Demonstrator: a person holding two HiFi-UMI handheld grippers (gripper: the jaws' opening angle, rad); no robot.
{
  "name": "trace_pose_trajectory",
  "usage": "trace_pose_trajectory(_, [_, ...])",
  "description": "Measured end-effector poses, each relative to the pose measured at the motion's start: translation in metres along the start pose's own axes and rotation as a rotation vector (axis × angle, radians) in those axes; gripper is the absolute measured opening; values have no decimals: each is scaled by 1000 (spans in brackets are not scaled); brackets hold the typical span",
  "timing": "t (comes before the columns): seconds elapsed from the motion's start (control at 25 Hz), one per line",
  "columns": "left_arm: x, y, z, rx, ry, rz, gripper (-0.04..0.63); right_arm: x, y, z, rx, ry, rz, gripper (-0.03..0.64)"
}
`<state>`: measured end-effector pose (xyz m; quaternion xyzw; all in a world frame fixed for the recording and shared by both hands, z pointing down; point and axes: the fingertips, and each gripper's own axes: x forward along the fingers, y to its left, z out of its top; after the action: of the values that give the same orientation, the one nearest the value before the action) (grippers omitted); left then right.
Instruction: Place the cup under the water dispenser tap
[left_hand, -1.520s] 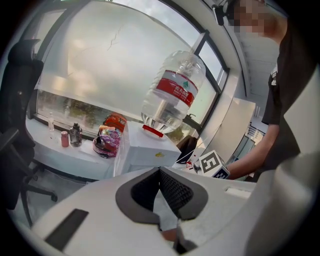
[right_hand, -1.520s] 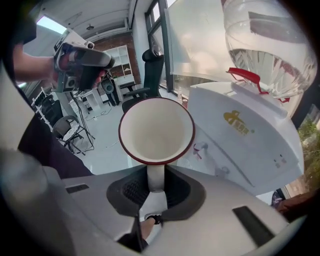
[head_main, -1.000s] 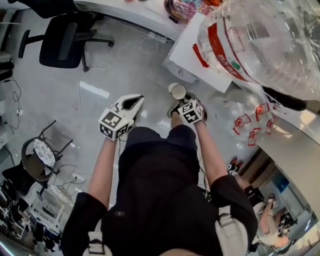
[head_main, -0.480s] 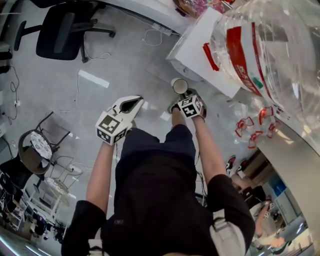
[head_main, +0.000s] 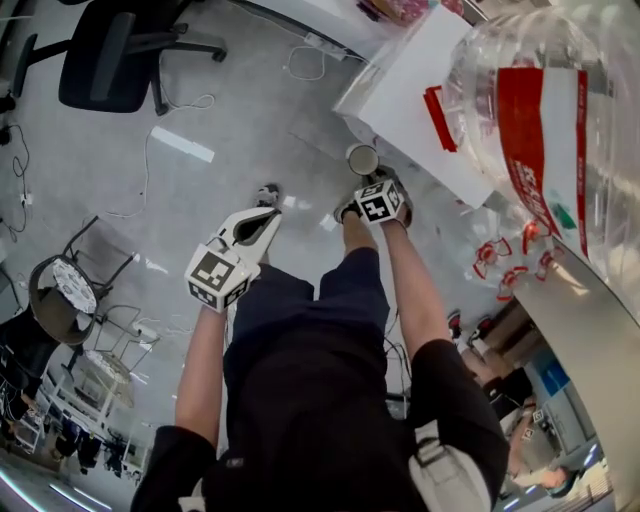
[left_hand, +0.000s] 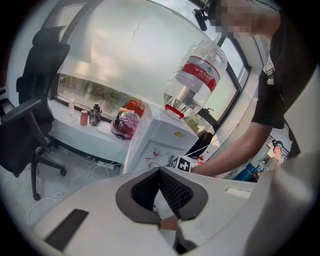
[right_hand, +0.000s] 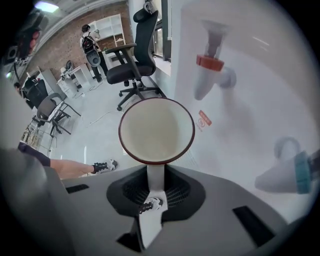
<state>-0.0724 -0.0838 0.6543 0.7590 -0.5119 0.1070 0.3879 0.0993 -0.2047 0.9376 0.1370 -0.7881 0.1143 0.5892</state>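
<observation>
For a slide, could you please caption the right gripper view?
Tongs hold empty cup by its handle near the red tap.

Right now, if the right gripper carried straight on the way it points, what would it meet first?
Probably the floor. The right gripper, shut on the cup by its handle, points steeply down, and the dispenser stands beside that line, not across it, though depth there is unclear.

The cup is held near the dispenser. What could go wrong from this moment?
1. The right gripper holds the cup only by its thin handle, so the cup may swing or slip.
2. The red tap and the blue tap are both close; the cup could knock one, or end under the wrong one.
</observation>
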Motion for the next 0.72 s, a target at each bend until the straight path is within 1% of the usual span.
trace_pose_trajectory(0.28, [-1,1,-34,-25,49,12,-2,40,-16,-3,46,27,-46,40])
trace_pose_trajectory(0.56, [-2,16,-44,-60,37,33,-2,66,-33,7,92,14,-96,40])
trace_pose_trajectory(0.72, [-4,19,-47,-69,30,40,-1,74,-38,7,95,31,-113,40])
